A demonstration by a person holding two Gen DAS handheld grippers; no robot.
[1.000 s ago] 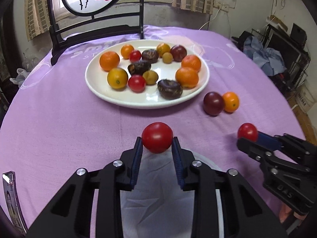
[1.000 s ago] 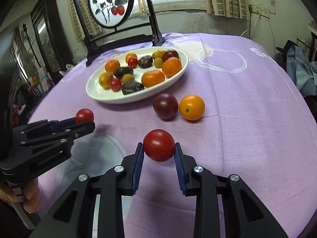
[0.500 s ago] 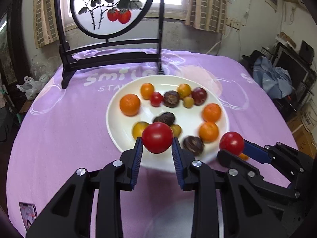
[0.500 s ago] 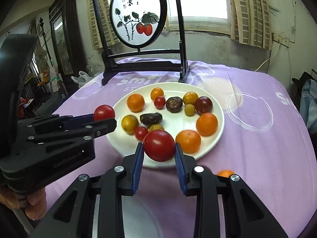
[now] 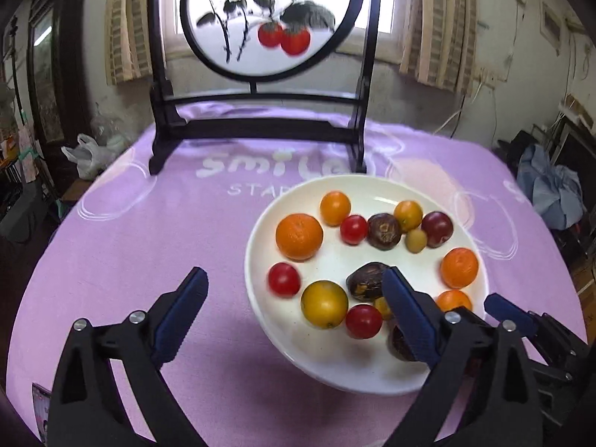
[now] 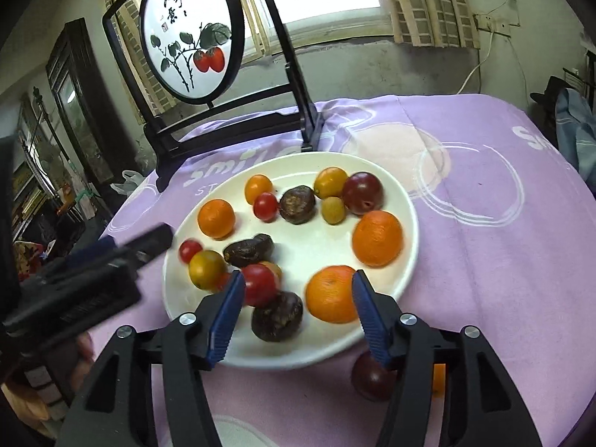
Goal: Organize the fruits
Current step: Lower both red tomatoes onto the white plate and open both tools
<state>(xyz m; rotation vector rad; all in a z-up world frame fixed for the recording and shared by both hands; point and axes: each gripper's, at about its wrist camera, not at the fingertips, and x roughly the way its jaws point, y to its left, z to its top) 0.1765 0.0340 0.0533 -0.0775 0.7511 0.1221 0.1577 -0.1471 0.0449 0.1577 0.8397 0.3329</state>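
- Over the plate [image 5: 260,339], left wrist view: my left gripper [image 5: 294,298] is spread wide and holds nothing; a red tomato [image 5: 284,279] lies on the plate between its tips, at about 9 o'clock of the dish.
- At 6 o'clock of the plate, right wrist view: my right gripper [image 6: 296,292] is also spread and empty; another red tomato [image 6: 259,285] sits blurred by its left finger, whether touching I cannot tell.
- Judgement: the drop-off step is in hand; next I go for the dark plum [image 6: 372,380] on the cloth at 5 o'clock.
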